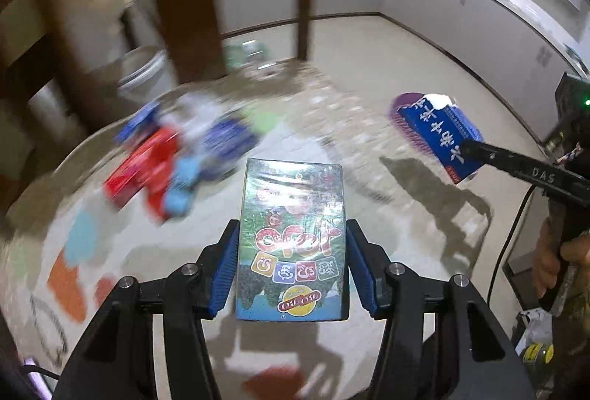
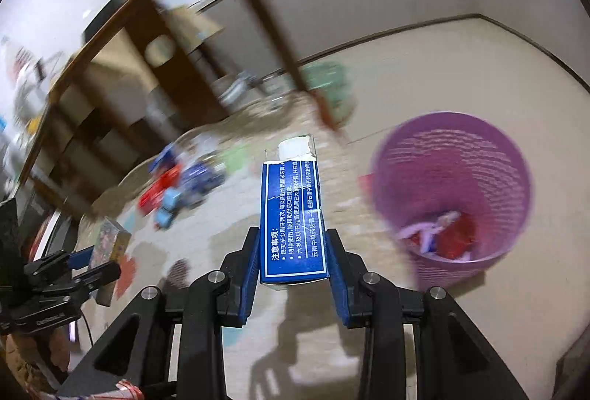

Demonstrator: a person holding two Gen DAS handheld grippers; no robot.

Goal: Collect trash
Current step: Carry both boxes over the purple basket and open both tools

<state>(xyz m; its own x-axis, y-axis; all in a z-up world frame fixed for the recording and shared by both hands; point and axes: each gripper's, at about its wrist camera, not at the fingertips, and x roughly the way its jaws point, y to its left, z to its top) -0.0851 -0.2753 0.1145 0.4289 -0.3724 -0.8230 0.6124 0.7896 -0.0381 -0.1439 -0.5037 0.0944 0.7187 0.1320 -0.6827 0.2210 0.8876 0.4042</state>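
My left gripper (image 1: 293,225) is shut on a colourful cartoon-printed box (image 1: 293,208), its blue pads pressing on both long sides. My right gripper (image 2: 293,232) is shut on a long blue box with white print (image 2: 291,212), whose torn white flap points away from me. A purple mesh basket (image 2: 450,190) stands on the floor to the right of that box, with red and pale scraps inside. In the left wrist view the blue box (image 1: 438,134) hangs in front of the basket (image 1: 400,112). A blurred pile of red and blue packets (image 1: 166,164) lies on the floor to the left.
Dark wooden furniture legs (image 1: 184,13) and a white bucket (image 1: 143,72) stand behind the pile. A floor mat with coloured shapes (image 1: 70,282) lies under my grippers. A hand (image 1: 564,260) holds the right gripper's handle. White walls ring the pale floor.
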